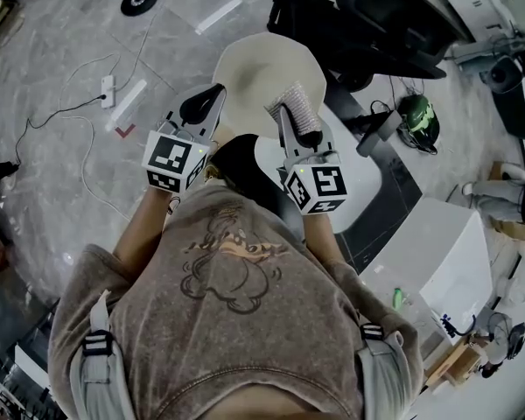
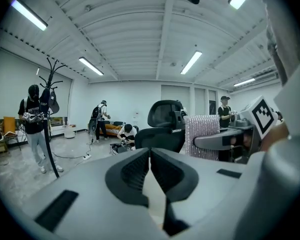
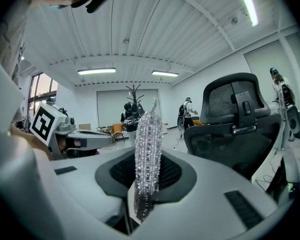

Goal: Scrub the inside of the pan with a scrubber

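Silver mesh marks the scrubber [image 3: 148, 139], which is clamped between the jaws of the right gripper [image 3: 148, 173] with its long axis upright and its lower end tucked down between the pads. The pan is not plainly made out in any view. In the head view a dark rounded thing [image 1: 238, 160] is seen below and between the two grippers, just at the left edge of the white desk [image 1: 367, 191] and partly hidden by the person's chest. It is judged likely to be the pan, though this cannot be told for sure. A cream rounded shape [image 1: 267, 64] lies beyond the jaws, and what it is cannot be told either.

The left gripper [image 2: 150, 166] is closed on nothing, its jaws met at the tips. Both grippers are held close side by side and pointed nearly level into the room, so an office chair [image 3: 235, 121] and distant people are faced rather than any pan.

If the dark thing is the pan, it lies beneath and behind the jaws, towards the person, so the scrubber would have to be tipped downward and drawn in. The right hand, which carries it, is judged the one for that, the empty left being free for steadying.
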`<state>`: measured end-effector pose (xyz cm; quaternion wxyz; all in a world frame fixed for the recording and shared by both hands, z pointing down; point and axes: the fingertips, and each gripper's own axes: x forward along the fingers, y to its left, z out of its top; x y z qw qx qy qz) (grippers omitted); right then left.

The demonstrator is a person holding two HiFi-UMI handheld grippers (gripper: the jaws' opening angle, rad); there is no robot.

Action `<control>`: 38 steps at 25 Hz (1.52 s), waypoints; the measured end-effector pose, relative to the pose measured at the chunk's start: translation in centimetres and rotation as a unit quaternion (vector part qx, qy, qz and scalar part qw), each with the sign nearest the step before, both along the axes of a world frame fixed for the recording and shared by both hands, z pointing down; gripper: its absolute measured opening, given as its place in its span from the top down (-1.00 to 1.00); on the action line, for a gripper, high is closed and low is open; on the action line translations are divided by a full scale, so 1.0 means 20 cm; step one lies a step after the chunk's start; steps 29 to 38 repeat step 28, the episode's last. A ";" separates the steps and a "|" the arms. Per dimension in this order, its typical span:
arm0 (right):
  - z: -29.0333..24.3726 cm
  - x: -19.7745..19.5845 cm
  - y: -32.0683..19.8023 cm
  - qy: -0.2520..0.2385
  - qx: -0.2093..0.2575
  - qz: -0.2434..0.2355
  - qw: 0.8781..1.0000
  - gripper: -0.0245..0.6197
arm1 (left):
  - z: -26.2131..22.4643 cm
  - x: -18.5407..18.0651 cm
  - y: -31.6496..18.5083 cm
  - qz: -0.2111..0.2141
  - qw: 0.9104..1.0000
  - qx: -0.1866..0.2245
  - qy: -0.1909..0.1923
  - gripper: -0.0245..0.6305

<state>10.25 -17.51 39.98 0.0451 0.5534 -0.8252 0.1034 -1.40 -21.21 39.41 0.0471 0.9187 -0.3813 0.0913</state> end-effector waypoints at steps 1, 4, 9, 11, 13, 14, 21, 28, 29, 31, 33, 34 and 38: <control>0.00 0.01 0.00 0.001 -0.001 0.004 1.000 0.67 | 0.00 0.00 0.00 -0.001 1.000 0.000 0.001 0.85; 0.01 0.02 -0.01 0.001 -0.006 0.013 1.000 0.67 | 0.00 0.00 -0.01 -0.003 1.000 0.003 0.000 0.85; 0.02 0.03 -0.02 0.001 -0.010 0.016 1.000 0.67 | 0.01 0.00 -0.01 -0.003 1.000 0.002 -0.003 0.85; 0.03 0.02 -0.02 0.003 -0.010 0.015 1.000 0.67 | 0.02 0.01 -0.01 -0.001 1.000 -0.001 -0.004 0.85; 0.03 0.02 -0.02 0.004 -0.013 0.013 1.000 0.67 | 0.03 0.02 -0.01 0.001 1.000 -0.002 -0.006 0.85; 0.04 0.02 -0.02 0.004 -0.014 0.013 1.000 0.67 | 0.03 0.02 -0.01 0.002 1.000 -0.003 -0.007 0.85; 0.05 0.00 -0.01 0.001 -0.026 0.003 1.000 0.67 | 0.05 0.01 -0.01 0.001 1.000 -0.010 -0.010 0.85; 0.08 -0.01 0.00 0.001 -0.039 -0.004 0.999 0.67 | 0.07 0.01 0.00 0.002 1.000 -0.017 -0.012 0.85; 0.08 -0.01 0.00 0.001 -0.039 -0.004 0.999 0.67 | 0.07 0.01 0.00 0.002 1.000 -0.017 -0.012 0.85; 0.08 -0.01 0.00 0.001 -0.039 -0.004 0.999 0.67 | 0.07 0.01 0.00 0.002 1.000 -0.017 -0.012 0.85; 0.08 -0.01 0.00 0.001 -0.039 -0.004 0.999 0.67 | 0.07 0.01 0.00 0.002 1.000 -0.017 -0.012 0.85; 0.08 -0.01 0.00 0.001 -0.039 -0.004 0.999 0.67 | 0.07 0.01 0.00 0.002 1.000 -0.017 -0.012 0.85; 0.08 -0.01 0.00 0.001 -0.039 -0.004 0.999 0.67 | 0.07 0.01 0.00 0.002 1.000 -0.017 -0.012 0.85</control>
